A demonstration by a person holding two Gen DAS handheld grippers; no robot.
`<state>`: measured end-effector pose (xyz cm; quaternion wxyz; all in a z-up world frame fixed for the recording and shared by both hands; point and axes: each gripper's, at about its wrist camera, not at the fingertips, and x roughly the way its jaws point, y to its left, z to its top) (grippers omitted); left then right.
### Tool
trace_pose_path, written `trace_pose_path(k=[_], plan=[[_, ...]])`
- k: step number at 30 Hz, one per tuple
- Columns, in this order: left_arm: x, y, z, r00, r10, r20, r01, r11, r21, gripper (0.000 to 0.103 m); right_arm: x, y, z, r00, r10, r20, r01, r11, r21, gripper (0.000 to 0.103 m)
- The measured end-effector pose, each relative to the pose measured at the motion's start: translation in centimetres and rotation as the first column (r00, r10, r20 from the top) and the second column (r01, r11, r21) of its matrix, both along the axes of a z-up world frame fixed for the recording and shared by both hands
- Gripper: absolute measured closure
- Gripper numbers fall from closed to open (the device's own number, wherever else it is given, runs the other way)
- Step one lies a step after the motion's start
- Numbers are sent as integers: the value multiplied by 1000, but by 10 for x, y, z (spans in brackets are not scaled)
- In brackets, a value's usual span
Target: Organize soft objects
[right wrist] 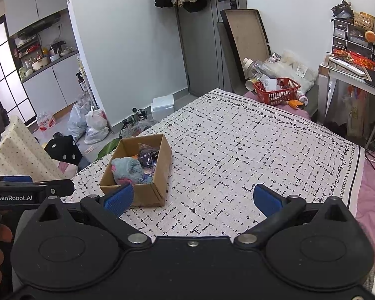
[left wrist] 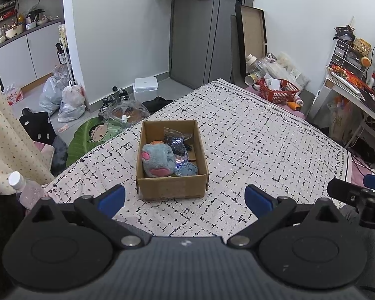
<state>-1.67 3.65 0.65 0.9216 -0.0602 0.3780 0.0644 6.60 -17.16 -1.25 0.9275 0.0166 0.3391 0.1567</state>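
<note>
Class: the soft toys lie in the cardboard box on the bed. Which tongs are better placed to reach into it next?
Probably the left tongs: open, with the cardboard box centred straight ahead. From the right tongs, also open, the box sits off towards their left finger.

one cardboard box (left wrist: 172, 187), two plush toys (left wrist: 157, 159), one red basket (left wrist: 278, 90).

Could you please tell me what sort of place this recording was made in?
Most likely a small studio flat: a bed under a patterned cover holds the cardboard box, a kitchenette shows at the left, and a cluttered desk stands at the right.
</note>
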Motion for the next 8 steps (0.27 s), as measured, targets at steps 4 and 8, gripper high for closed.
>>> trace_pose_path(k=[4,8], plan=[[-1,1,1,1000,-1,5,1,1000,-2,2,0,0,0,1000,2,-1,-2,1000,-1,0],[-2,1,2,1000,-14,21,14,1000,2,2,0,2,-2,1000,4,-5,-4,1000,-1,0]])
